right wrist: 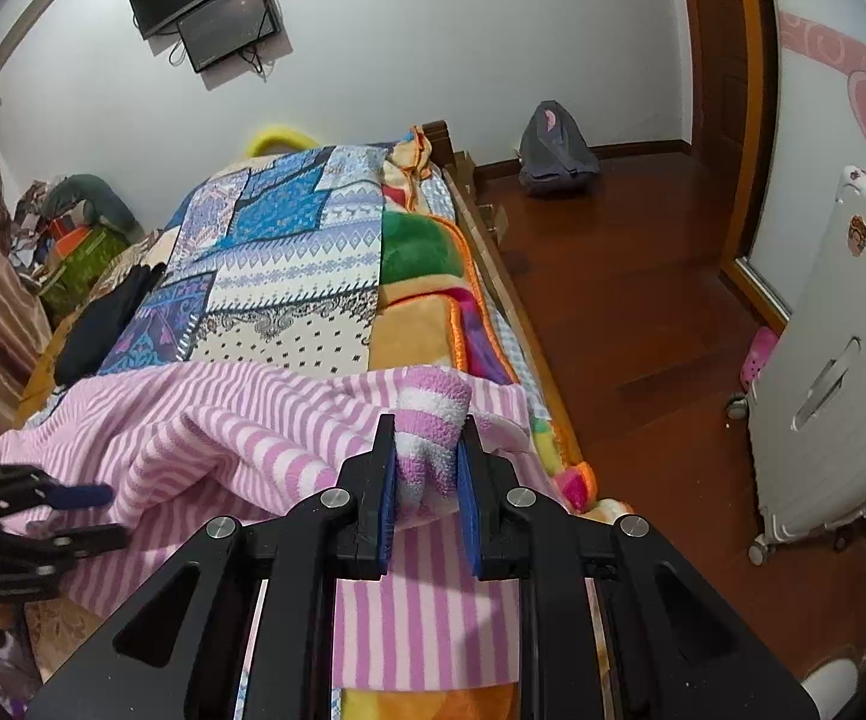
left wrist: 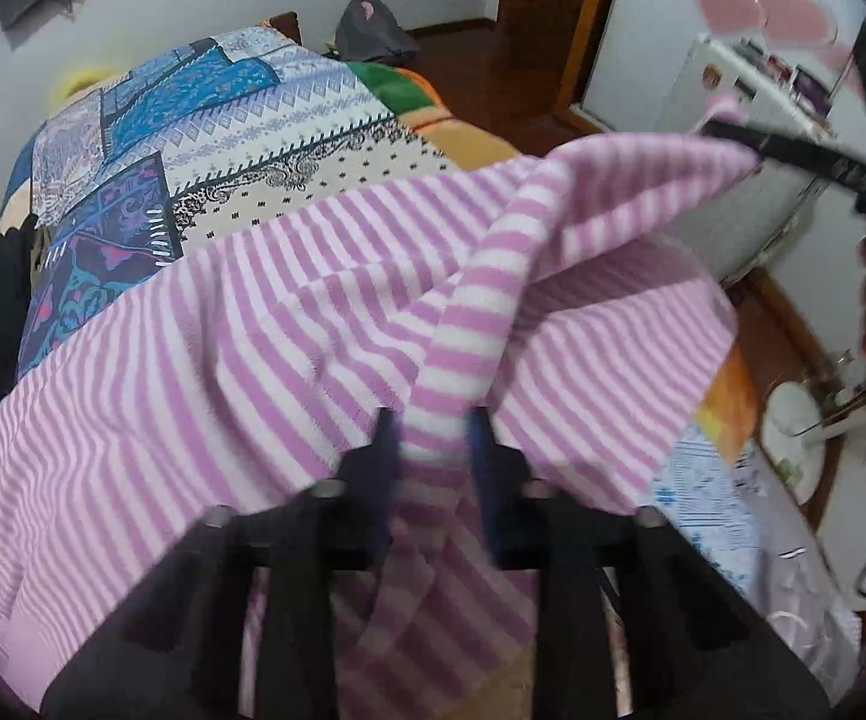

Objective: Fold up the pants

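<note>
I find the pants point(right wrist: 240, 438), pink-and-white striped fleece, lying across the near end of the bed point(right wrist: 288, 252), their long axis running from one side of the mattress to the other. The bulk rests flat on the patchwork bedspread point(left wrist: 204, 138); one edge is lifted off the bed between my two tools.

My left gripper point(left wrist: 429, 420) has its jaws closed down on a narrow band of the striped cloth, which runs up and away from the pads. From that view I see the band rise rightward to a raised corner, where the right gripper point(left wrist: 793, 150) shows as a dark bar at the cloth's tip. That picture is blurred.

My right gripper point(right wrist: 426, 450) is nearly shut on a bunched fold of the pants, the fleece wadded thick between the blue pads point(right wrist: 386, 492).

The right wrist view alone shows the left gripper point(right wrist: 72, 510) from the side, low at the left edge against the cloth, though I cannot tell its grip from there. It also shows two screens point(right wrist: 210, 6) on the far wall, a grey backpack point(right wrist: 556, 150) on the wooden floor, and a white suitcase point(right wrist: 835, 396) beside the bed. The left wrist view alone shows a round white object point(left wrist: 793, 438) low at the right, too unclear to name.
</note>
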`<state>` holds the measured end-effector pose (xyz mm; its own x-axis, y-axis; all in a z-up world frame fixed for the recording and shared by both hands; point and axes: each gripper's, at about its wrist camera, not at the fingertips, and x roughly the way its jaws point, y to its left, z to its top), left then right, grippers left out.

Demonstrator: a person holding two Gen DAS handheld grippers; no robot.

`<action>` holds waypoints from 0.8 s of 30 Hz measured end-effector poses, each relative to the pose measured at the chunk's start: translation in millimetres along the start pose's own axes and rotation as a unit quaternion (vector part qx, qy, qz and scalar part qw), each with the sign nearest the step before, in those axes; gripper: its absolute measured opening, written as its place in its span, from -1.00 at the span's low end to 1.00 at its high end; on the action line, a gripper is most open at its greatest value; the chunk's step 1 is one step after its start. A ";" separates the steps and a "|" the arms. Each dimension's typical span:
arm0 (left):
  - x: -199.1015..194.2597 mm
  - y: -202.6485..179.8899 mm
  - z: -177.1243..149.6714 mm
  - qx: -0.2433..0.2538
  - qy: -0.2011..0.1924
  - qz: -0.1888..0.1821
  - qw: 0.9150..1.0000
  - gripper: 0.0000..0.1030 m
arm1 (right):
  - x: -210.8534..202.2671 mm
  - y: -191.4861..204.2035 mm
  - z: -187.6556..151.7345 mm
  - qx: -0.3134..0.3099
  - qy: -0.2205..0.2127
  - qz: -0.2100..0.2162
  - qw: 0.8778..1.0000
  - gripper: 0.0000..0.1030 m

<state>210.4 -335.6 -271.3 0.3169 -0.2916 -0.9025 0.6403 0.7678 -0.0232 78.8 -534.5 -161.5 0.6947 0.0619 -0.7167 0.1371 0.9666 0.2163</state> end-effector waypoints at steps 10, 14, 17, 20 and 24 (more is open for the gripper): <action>-34.6 -25.4 0.5 0.037 -0.041 -0.036 0.998 -0.87 | -24.9 -12.1 1.9 0.000 -0.029 -0.010 1.000 -0.69; -30.0 -42.0 -6.3 0.059 -0.029 -0.041 0.997 -0.87 | -27.5 -23.7 -18.0 0.010 -0.018 -0.022 1.000 -0.69; -14.5 -43.9 -16.4 0.053 0.000 -0.049 0.997 -0.87 | -18.1 -34.3 -40.1 0.022 0.008 -0.030 0.999 -0.69; -1.4 -36.0 -24.8 0.025 0.024 -0.060 0.998 -0.86 | -2.6 -42.1 -62.6 0.033 0.042 -0.036 0.998 -0.69; -9.6 -25.0 -27.3 -0.008 0.023 -0.087 0.996 -0.75 | 13.5 -44.7 -83.5 0.039 0.071 -0.043 0.996 -0.65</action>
<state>172.2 -336.4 -273.8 0.1686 -0.3953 -0.9029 0.6709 0.7172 -0.1887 23.1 -556.2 -236.2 0.5714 0.0189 -0.8205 0.2503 0.9481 0.1962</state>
